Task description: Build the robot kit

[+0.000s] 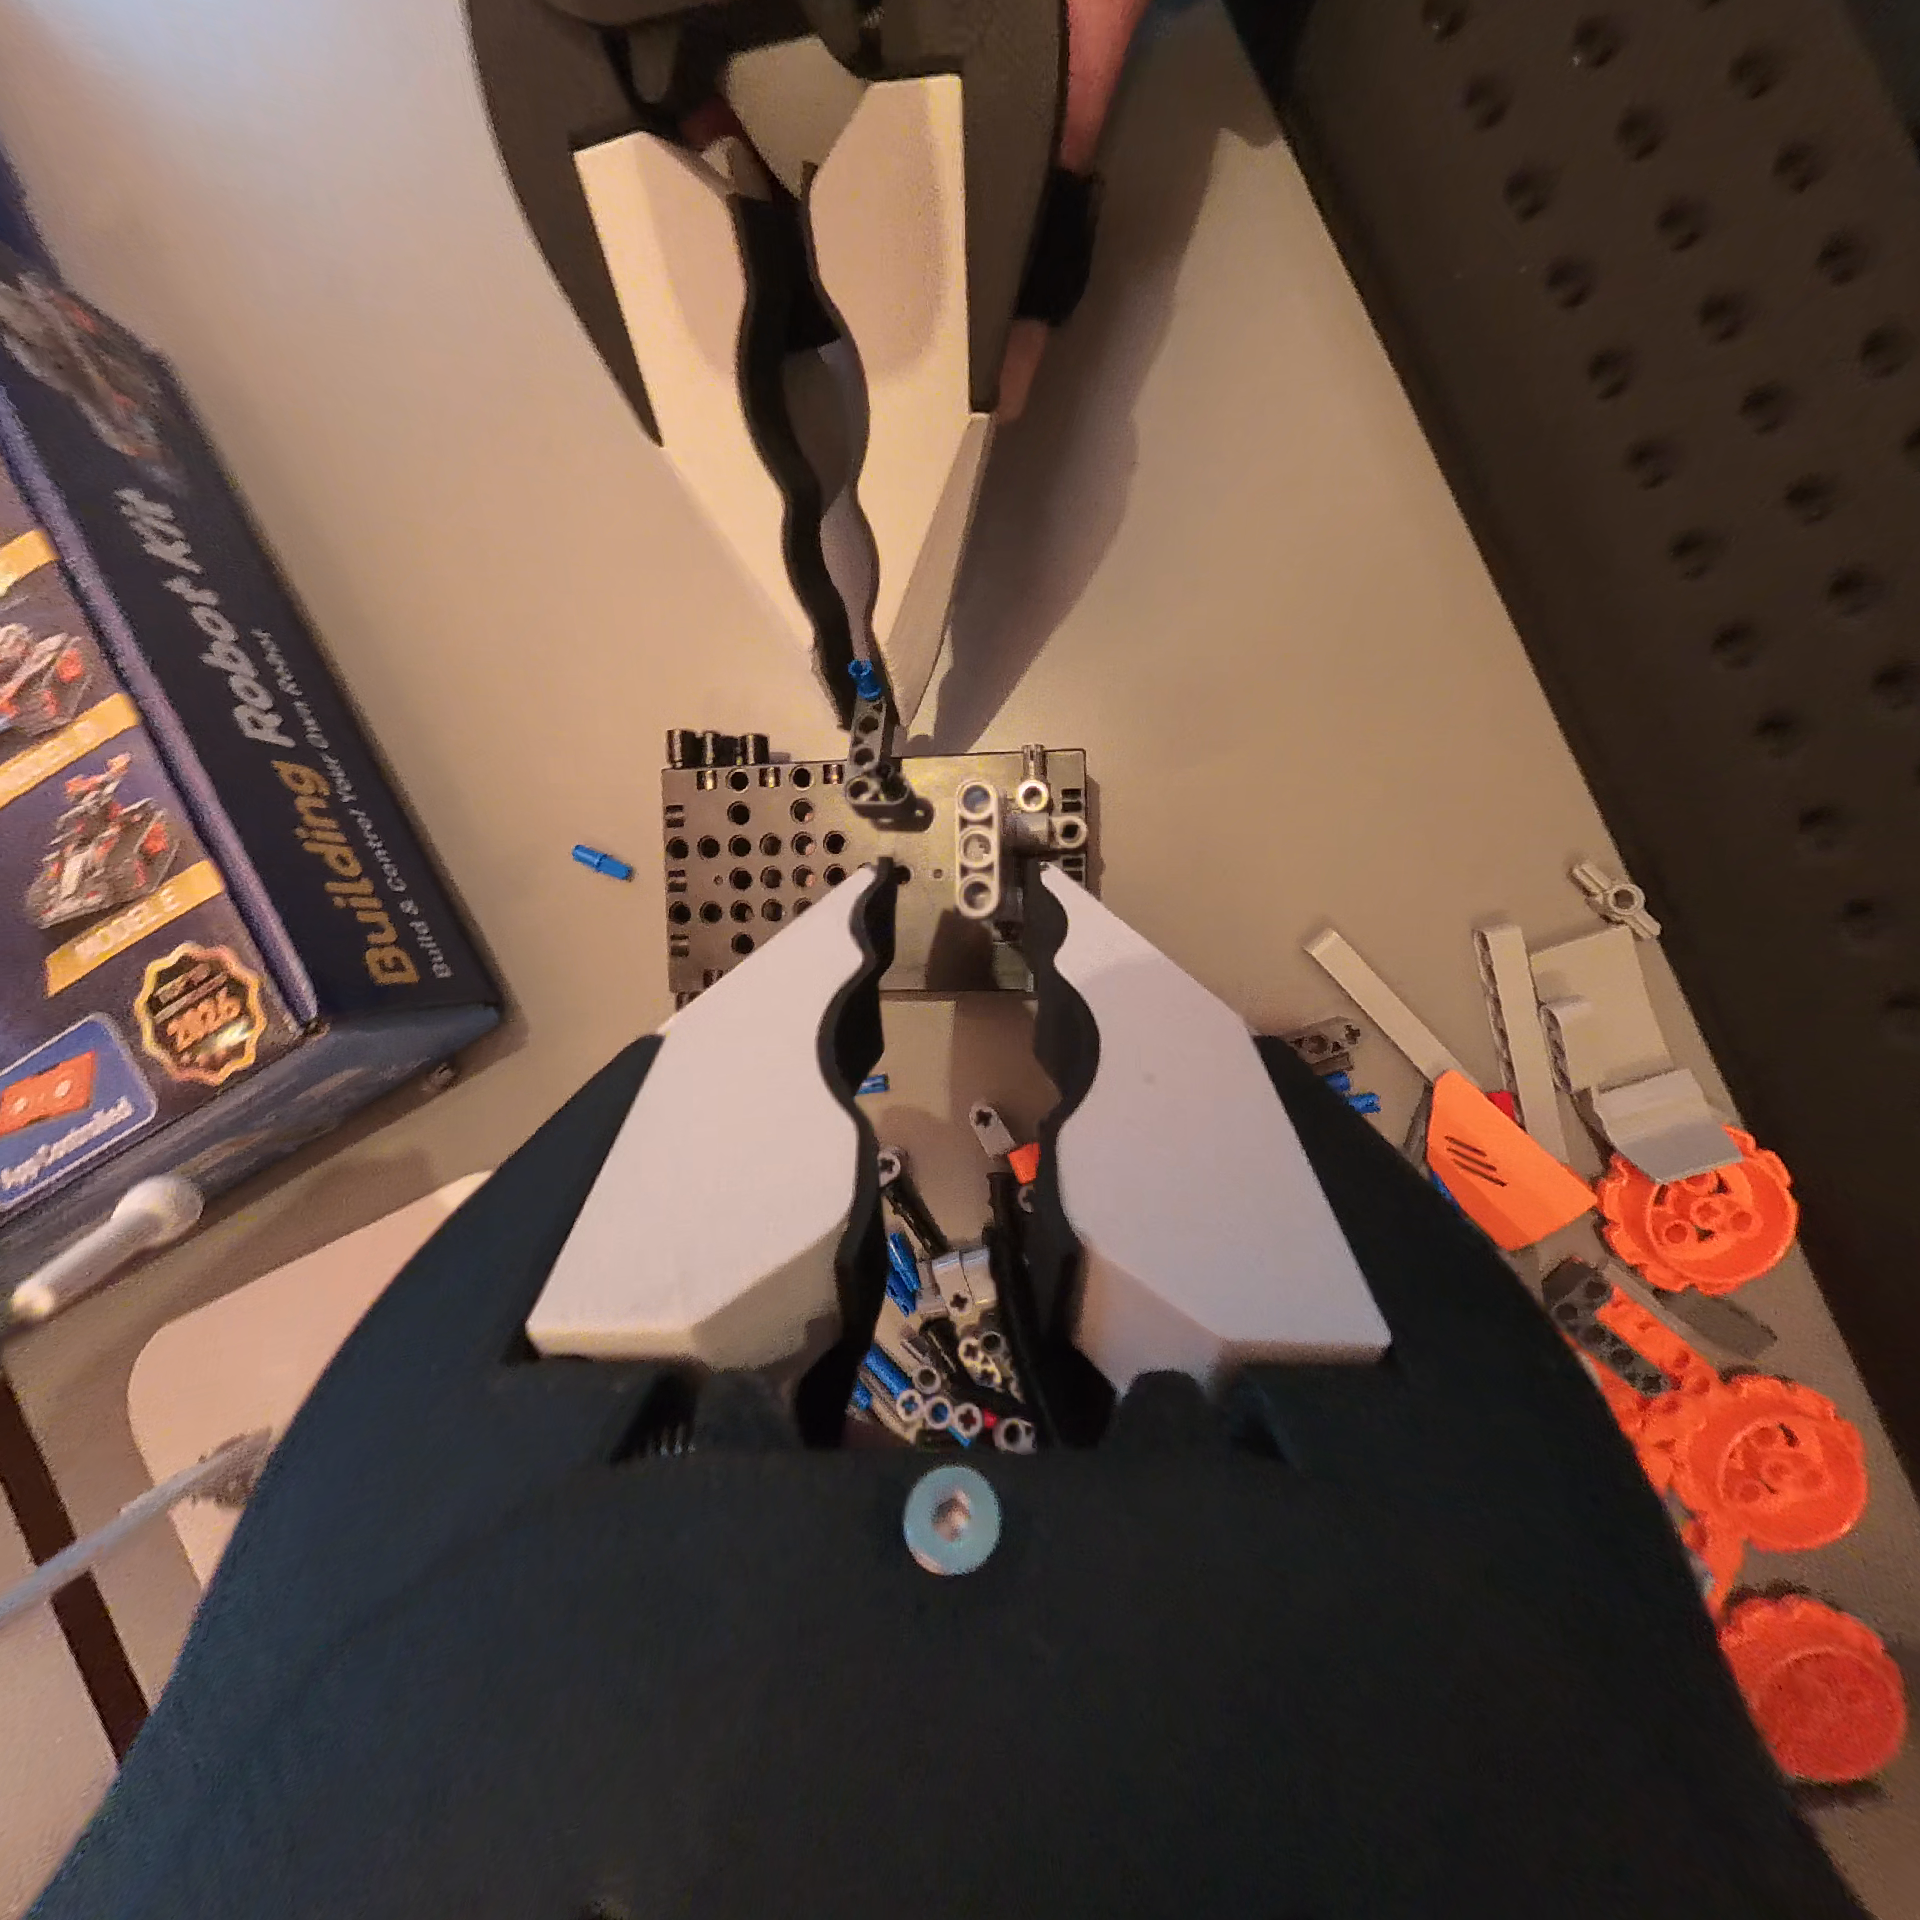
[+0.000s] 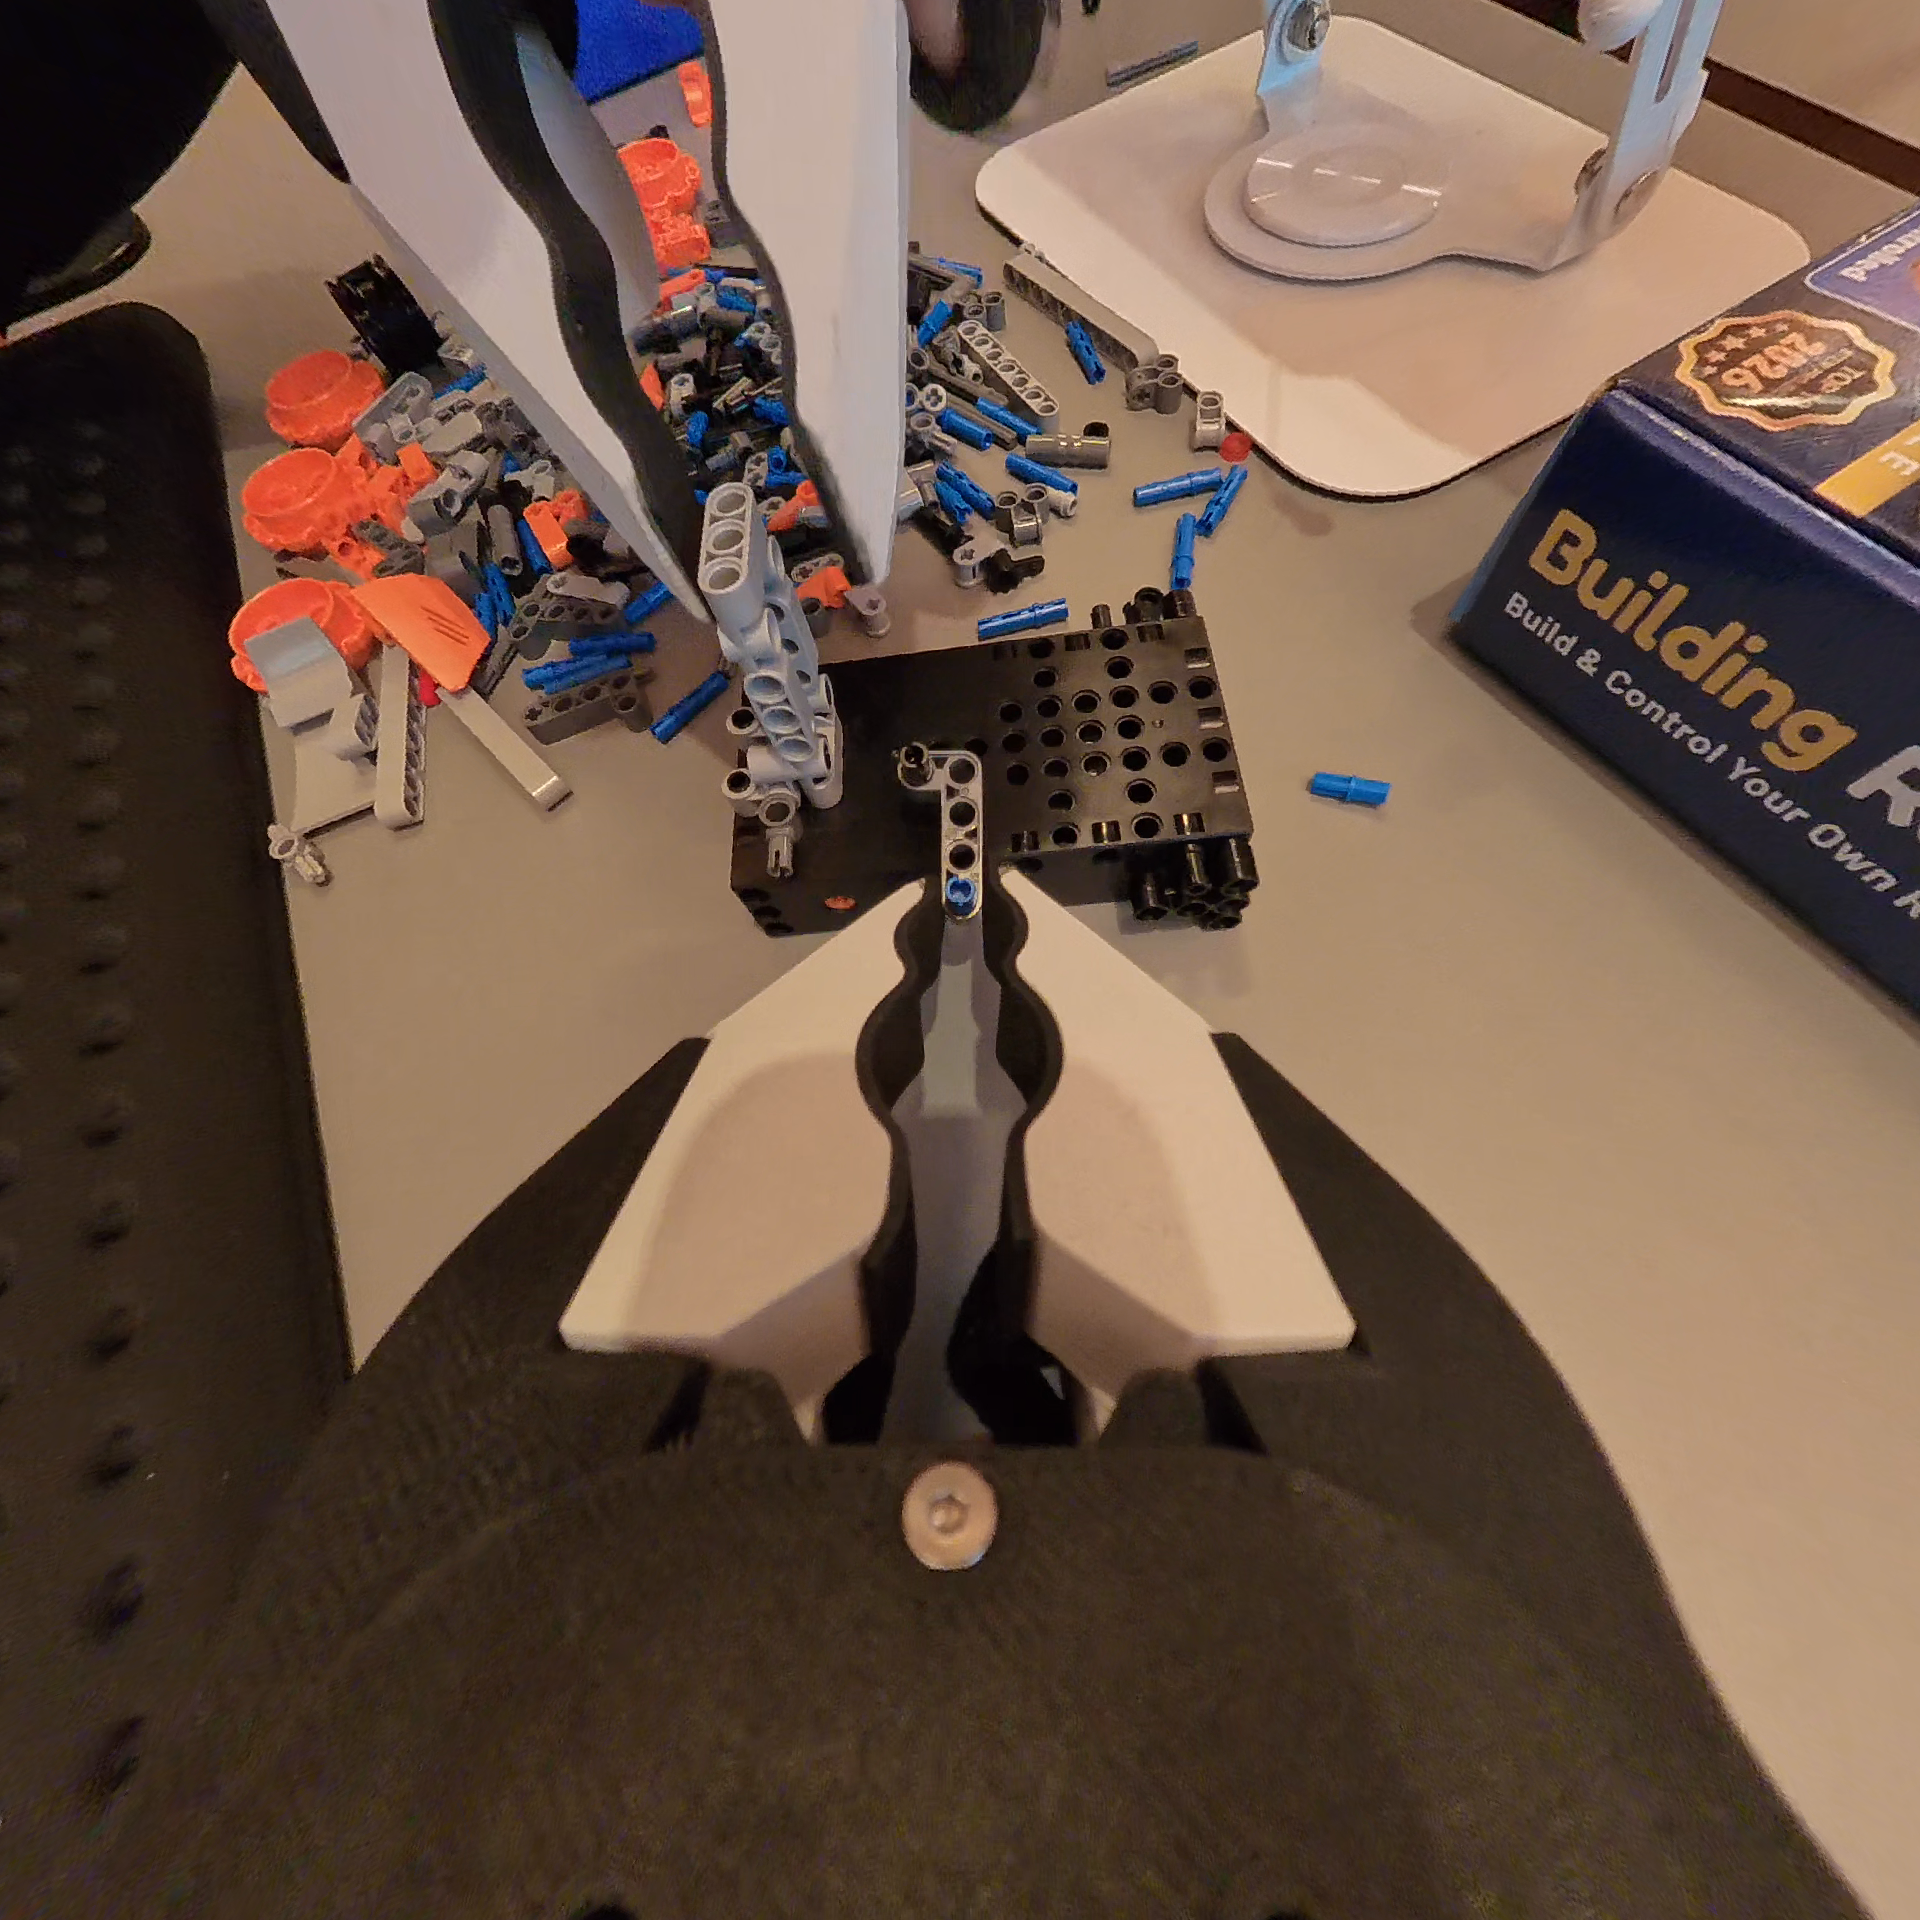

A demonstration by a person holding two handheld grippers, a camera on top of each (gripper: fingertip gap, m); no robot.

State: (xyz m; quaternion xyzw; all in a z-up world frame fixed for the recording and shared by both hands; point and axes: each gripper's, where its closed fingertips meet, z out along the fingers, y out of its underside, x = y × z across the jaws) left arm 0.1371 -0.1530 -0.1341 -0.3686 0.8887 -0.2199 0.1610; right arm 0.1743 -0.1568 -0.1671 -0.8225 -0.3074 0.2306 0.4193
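Note:
A black perforated plate (image 1: 748, 883) (image 2: 1091, 727) lies on the table. A light grey holed beam assembly (image 1: 977, 852) (image 2: 769, 665) stands upright at one end of it. My left gripper (image 1: 956, 883) (image 2: 787, 597) is open, its fingers on either side of this grey beam, with gaps showing in the left wrist view. My right gripper (image 2: 961, 899) (image 1: 873, 707) is shut on a small grey L-shaped beam (image 2: 961, 821) (image 1: 873, 769) with a blue pin in its near hole. The beam's far end rests over the plate by a black pin (image 2: 914, 764).
A pile of blue pins, grey beams and orange wheels (image 2: 499, 499) (image 1: 1704, 1226) lies beside the plate. A blue kit box (image 1: 208, 831) (image 2: 1714, 623), a white stand on a pad (image 2: 1351, 208), a black perforated board (image 1: 1662, 520) and a loose blue pin (image 2: 1349, 788) surround it. There is about 6 cm between the tips of the two grippers. The black perforated plate (image 1: 748, 883) is about 5 cm from my right fingertips.

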